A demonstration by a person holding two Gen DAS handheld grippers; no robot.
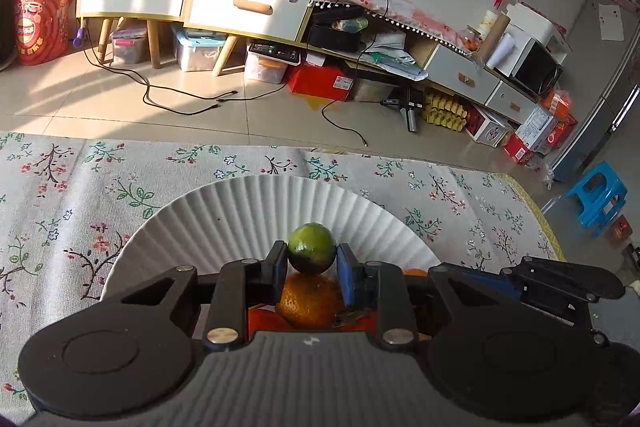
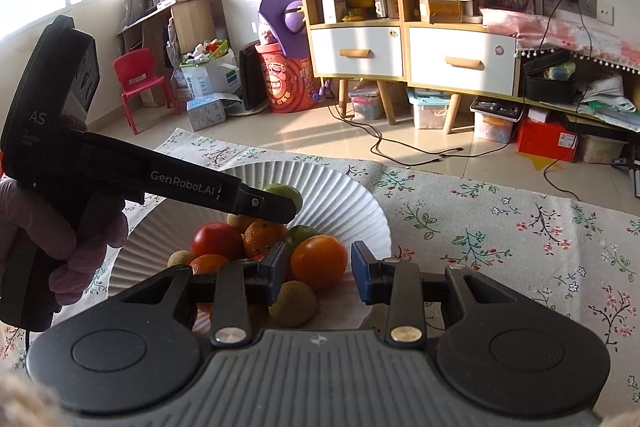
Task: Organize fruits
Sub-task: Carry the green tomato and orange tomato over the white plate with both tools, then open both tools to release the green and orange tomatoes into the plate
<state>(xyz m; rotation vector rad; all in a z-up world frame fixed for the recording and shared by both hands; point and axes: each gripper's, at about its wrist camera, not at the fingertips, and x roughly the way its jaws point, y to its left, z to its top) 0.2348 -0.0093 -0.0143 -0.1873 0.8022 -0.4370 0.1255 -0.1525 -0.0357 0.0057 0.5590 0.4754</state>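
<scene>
My left gripper [image 1: 312, 255] is shut on a green citrus fruit [image 1: 311, 247], held over the white fluted paper plate [image 1: 224, 215]. Just beneath it lies an orange mandarin [image 1: 309, 301]. In the right wrist view a gloved hand holds that left gripper [image 2: 290, 205] above the plate [image 2: 352, 203], the green fruit [image 2: 285, 191] showing at its tips. The plate carries a pile: a red tomato [image 2: 216, 239], a mandarin [image 2: 262, 237], another green fruit [image 2: 301, 231], an orange round fruit [image 2: 319, 261] and a tan one [image 2: 294, 303]. My right gripper [image 2: 319, 269] is open, its fingers flanking the orange fruit, the right pad apart from it.
A floral tablecloth [image 2: 500, 247] covers the table, whose far edge [image 1: 360, 151] drops to a tiled floor with loose black cables [image 1: 180, 99]. Beyond stand white-drawer cabinets [image 2: 460, 59], storage boxes, a red chair [image 2: 138, 83] and a blue stool [image 1: 596, 195].
</scene>
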